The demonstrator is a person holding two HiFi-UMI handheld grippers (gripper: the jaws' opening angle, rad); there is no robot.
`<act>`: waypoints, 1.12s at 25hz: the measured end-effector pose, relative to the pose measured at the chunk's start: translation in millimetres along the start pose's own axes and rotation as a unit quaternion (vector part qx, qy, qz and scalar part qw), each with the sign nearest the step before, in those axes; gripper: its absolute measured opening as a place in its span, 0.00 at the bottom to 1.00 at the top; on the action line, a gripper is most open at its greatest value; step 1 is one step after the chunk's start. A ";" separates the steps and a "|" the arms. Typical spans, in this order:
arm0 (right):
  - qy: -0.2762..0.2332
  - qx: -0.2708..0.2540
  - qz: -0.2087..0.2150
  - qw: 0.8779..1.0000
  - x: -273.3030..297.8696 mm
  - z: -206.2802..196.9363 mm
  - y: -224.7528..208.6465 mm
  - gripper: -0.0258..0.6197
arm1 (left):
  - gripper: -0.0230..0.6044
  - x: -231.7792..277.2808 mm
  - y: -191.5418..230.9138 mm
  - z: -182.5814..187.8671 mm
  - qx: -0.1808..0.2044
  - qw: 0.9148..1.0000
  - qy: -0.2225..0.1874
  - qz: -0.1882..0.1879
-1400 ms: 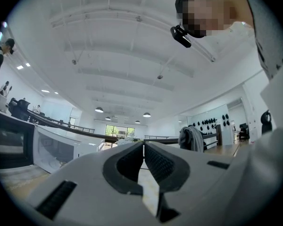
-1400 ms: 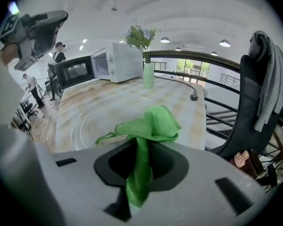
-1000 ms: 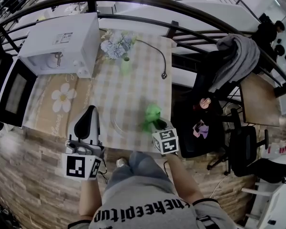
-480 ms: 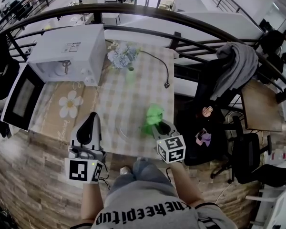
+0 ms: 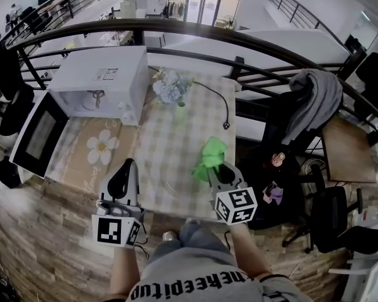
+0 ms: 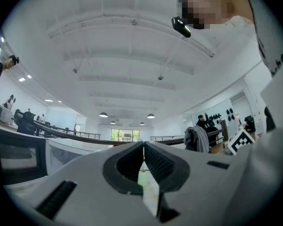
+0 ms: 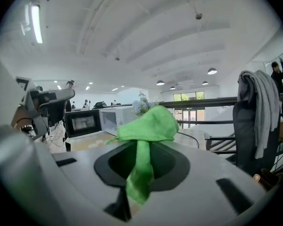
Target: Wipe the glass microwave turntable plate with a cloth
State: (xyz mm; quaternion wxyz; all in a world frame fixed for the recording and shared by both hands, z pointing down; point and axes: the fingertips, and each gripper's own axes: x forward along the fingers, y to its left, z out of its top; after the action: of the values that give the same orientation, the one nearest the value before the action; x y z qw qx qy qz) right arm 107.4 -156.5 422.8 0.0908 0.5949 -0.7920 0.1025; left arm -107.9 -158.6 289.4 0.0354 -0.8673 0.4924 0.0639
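The glass turntable plate (image 5: 175,189) lies faintly visible on the checked tablecloth near the table's front edge, between the two grippers. My right gripper (image 5: 215,168) is shut on a green cloth (image 5: 210,155), which bunches above its fingertips just right of the plate. In the right gripper view the green cloth (image 7: 146,140) hangs down between the jaws of the right gripper (image 7: 142,150). My left gripper (image 5: 127,164) hovers at the plate's left side. In the left gripper view the left gripper (image 6: 143,146) points upward with its jaws closed together and nothing held.
A white microwave (image 5: 104,80) stands at the table's back left with its door (image 5: 36,134) swung open. A vase of flowers (image 5: 173,90) and a black cable (image 5: 217,102) lie behind. Railing (image 5: 252,46) runs along the far side; a chair with a grey garment (image 5: 315,93) stands right.
The head view has tilted, so the table sits lower in the picture. The right gripper with the green cloth has moved slightly away from the table's front edge. The left gripper stays shut.
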 end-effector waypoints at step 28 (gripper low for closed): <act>-0.114 -0.039 -0.020 0.993 -47.7 95.9 16.0 0.14 | 0.05 -7.4 9.2 20.1 0.001 1.000 -0.019 0.012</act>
State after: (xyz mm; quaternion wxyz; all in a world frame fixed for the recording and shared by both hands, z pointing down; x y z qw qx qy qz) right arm 103.1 -134.0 317.0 0.0250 0.6142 -0.7888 0.0016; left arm -121.1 -154.6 270.6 0.0445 -0.8601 0.5019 0.0802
